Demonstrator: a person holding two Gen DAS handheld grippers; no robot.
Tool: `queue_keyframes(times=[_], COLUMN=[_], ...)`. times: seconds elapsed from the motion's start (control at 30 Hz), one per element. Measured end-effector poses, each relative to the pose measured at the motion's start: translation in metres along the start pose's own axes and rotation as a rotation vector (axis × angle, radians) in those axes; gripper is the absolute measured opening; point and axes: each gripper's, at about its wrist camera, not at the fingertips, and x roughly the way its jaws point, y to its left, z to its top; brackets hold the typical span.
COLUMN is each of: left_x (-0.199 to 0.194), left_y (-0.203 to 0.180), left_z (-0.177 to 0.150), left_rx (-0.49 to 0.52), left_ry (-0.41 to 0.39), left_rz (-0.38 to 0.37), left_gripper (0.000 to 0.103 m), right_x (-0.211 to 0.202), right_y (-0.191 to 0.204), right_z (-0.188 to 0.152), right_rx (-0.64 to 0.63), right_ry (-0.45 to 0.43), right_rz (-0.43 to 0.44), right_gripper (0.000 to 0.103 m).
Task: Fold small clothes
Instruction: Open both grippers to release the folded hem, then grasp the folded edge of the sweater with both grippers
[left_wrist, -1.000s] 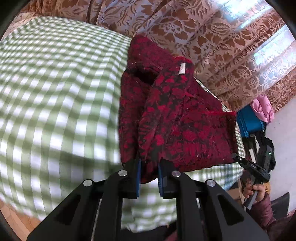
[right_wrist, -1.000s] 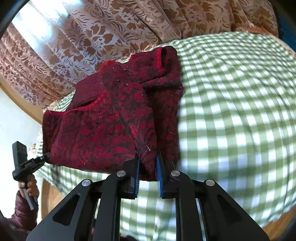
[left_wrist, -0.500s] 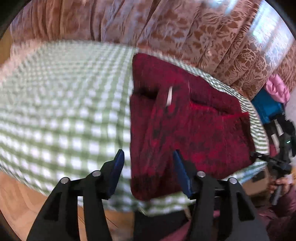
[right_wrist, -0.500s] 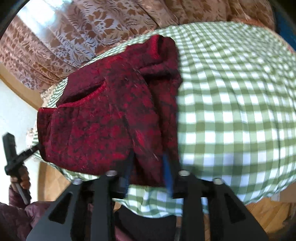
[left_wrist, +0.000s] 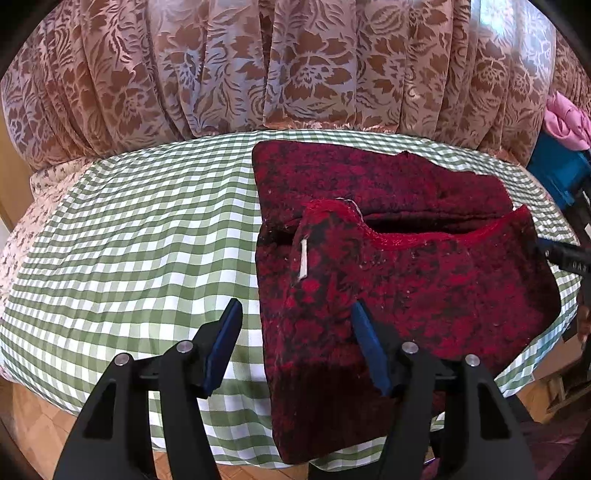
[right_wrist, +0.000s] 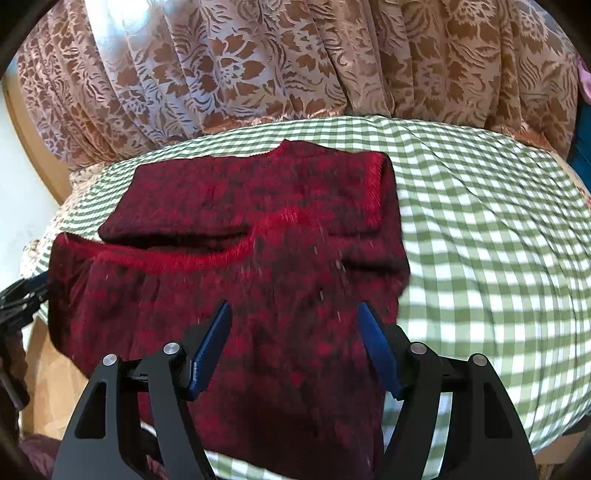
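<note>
1. My left claw (left_wrist: 295, 343) hangs with jaws apart, empty.
2. My right claw (right_wrist: 295, 343) likewise, gripping nothing.
3. The red sweater (left_wrist: 388, 266) lies folded at the table's (left_wrist: 147, 240) near edge, long axis crosswise.
4. It's straight ahead of both claws, its near hem just below them.

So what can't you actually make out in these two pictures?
- Near hem of the red garment: left wrist view, behind the left gripper.
- Same hem: right wrist view, behind the right gripper; fabric pattern there is blurred.
- White label: left wrist view, too small to read.
- Pink bundle: left wrist view, cut by the lens edge.
- Checked cloth under the garment: both views, covered.
</note>
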Motion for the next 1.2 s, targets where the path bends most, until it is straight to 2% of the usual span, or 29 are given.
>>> queue_keyframes(times=[0.2, 0.37, 0.43, 0.5, 0.6, 0.7, 0.93, 1.07, 1.2], left_x=[0.007, 0.012, 0.014, 0.016, 0.018, 0.009, -0.027, -0.032, -0.025], left_y=[-0.003, -0.002, -0.001, -0.002, -0.005, -0.006, 0.004, 0.017, 0.025], left_z=[-0.002, -0.002, -0.001, -0.001, -0.002, -0.002, 0.005, 0.022, 0.047], left_rx=[0.007, 0.003, 0.005, 0.006, 0.015, 0.005, -0.027, -0.09, -0.104], left_ry=[0.013, 0.018, 0.021, 0.027, 0.025, -0.009, -0.118, -0.155, -0.187], left_rz=[0.016, 0.02, 0.01, -0.008, -0.028, -0.038, -0.139, -0.192, -0.183], left_gripper=[0.062, 0.061, 0.053, 0.036, 0.019, 0.016, 0.014, 0.013, 0.013], right_x=[0.015, 0.018, 0.019, 0.02, 0.019, 0.012, -0.025, -0.048, -0.053], right_y=[0.004, 0.008, 0.008, 0.008, 0.009, 0.01, 0.011, 0.007, 0.003], right_z=[0.009, 0.008, 0.007, 0.007, 0.006, 0.006, 0.011, 0.022, 0.043], right_rx=[-0.031, -0.063, -0.072, -0.081, -0.095, -0.1, -0.077, -0.038, -0.011], right_ry=[0.021, 0.026, 0.03, 0.036, 0.035, 0.02, -0.043, -0.104, -0.153], right_rz=[-0.015, -0.034, -0.041, -0.045, -0.046, -0.043, 0.011, 0.046, 0.063], right_gripper=[0.069, 0.055, 0.04, 0.03, 0.023, 0.02, 0.019, 0.019, 0.019])
